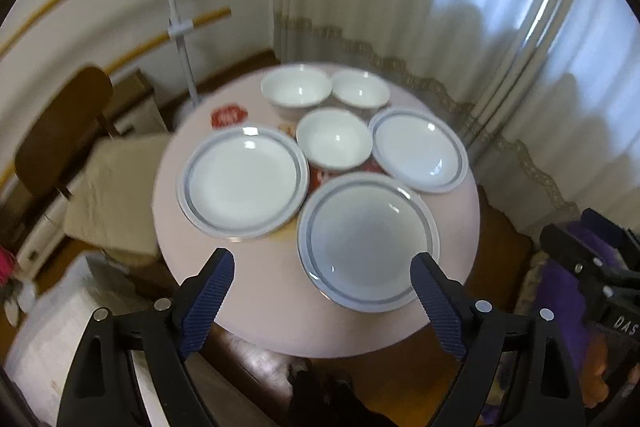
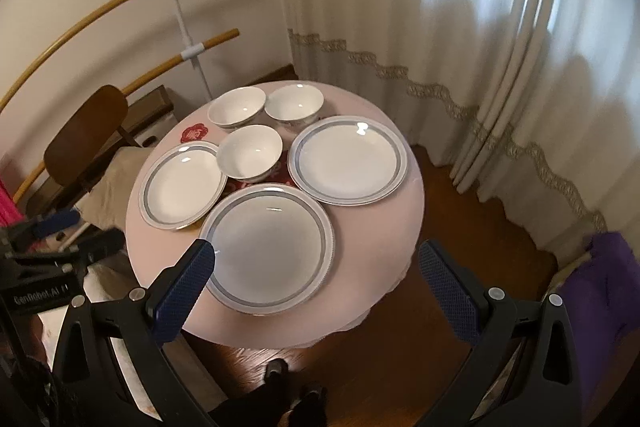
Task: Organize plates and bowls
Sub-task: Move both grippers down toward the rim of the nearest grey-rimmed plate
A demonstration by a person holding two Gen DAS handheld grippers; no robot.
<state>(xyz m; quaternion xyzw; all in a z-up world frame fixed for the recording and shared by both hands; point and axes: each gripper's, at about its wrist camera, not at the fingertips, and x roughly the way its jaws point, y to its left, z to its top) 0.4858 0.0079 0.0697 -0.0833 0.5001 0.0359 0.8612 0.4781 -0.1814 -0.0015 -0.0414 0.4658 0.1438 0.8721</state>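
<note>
Three white plates with grey-blue rims lie on a small round pink table (image 1: 256, 291): a left plate (image 1: 243, 181), a near plate (image 1: 368, 241) and a right plate (image 1: 418, 149). Three white bowls stand behind them: a middle bowl (image 1: 334, 139), a back left bowl (image 1: 296, 91) and a back right bowl (image 1: 360, 93). My left gripper (image 1: 322, 259) is open and empty, high above the table's near edge. My right gripper (image 2: 316, 251) is open and empty, above the near plate (image 2: 267, 247) and the table (image 2: 372, 259). The left gripper also shows at the left edge of the right wrist view (image 2: 56, 227).
A wooden chair (image 1: 60, 131) and a beige cushion (image 1: 116, 195) stand left of the table. White curtains (image 2: 460, 47) hang behind and to the right. A rail stand (image 1: 180, 27) is at the back. Purple cloth (image 2: 600, 287) lies on the right. Red patterns (image 1: 229, 115) mark the tablecloth.
</note>
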